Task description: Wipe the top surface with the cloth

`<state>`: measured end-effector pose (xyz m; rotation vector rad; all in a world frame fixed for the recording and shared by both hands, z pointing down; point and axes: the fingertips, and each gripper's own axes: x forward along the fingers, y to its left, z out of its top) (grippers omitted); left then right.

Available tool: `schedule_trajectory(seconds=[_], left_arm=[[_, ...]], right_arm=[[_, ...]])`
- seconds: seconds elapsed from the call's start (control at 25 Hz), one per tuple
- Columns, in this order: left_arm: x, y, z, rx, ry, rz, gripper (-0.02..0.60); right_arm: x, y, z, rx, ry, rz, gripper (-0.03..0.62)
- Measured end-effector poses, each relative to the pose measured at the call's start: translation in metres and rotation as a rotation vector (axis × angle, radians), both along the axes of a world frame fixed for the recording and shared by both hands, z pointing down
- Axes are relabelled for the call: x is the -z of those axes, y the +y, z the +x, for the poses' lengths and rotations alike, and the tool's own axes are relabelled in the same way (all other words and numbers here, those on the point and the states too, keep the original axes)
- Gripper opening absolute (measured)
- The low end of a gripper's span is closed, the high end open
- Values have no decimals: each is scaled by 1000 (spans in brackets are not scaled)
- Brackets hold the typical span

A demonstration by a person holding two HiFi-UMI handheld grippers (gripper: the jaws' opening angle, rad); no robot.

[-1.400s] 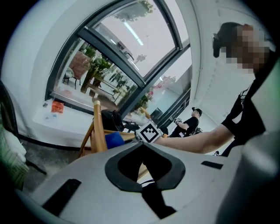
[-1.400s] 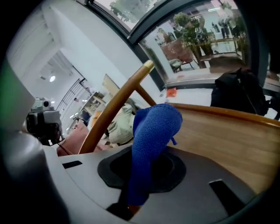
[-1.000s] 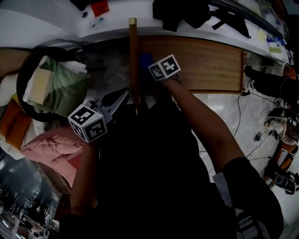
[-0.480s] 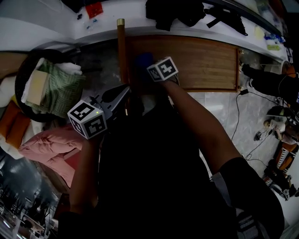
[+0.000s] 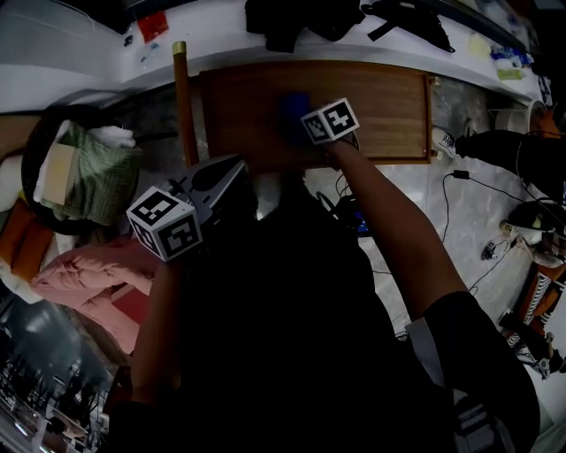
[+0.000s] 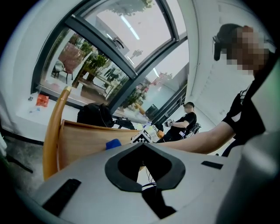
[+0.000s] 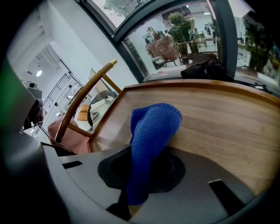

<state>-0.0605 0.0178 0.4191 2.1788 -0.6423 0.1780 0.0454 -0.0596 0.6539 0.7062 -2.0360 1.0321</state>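
Note:
A blue cloth [image 5: 294,108] lies bunched on the wooden table top [image 5: 389,106], with my right gripper [image 5: 311,119] shut on it near the top's middle left. In the right gripper view the cloth [image 7: 151,131] rises from between the jaws of my right gripper [image 7: 142,175] and rests on the wood [image 7: 227,118]. My left gripper [image 5: 232,170] hangs off the table's near left corner, jaws together with nothing in them. From the left gripper [image 6: 144,168] view, the cloth [image 6: 113,144] shows small on the table top [image 6: 87,140].
A curved wooden chair rail [image 5: 184,97] stands at the table's left end. A dark basket [image 5: 31,155] of green fabric and a pink cloth [image 5: 88,274] lie left. Black bags [image 5: 292,22] sit on the white sill behind. Cables [image 5: 478,177] run over the floor at right.
My right gripper has slid the blue cloth rightward over the table top, away from the chair rail. The left gripper has stayed about where it was.

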Motion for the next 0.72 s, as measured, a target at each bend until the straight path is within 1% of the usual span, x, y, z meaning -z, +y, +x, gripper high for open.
schedule_trajectory(seconds=[0.2,0.4,0.56,0.72], left_arm=[[-3,6,35,-33,-18,-6,11],[-8,11,67,-59,-29,-13,11],[-7,12,91,-66,-33,-16,11],[-8,15,111,-77,-33,-20,11]], right_arm=[[1,-2,51,2,14,7,64],[2,-7,113,-42,34,31,64],[6,-9,155,-74,43,42,64],[8,-14,193,-98,88,69,64]])
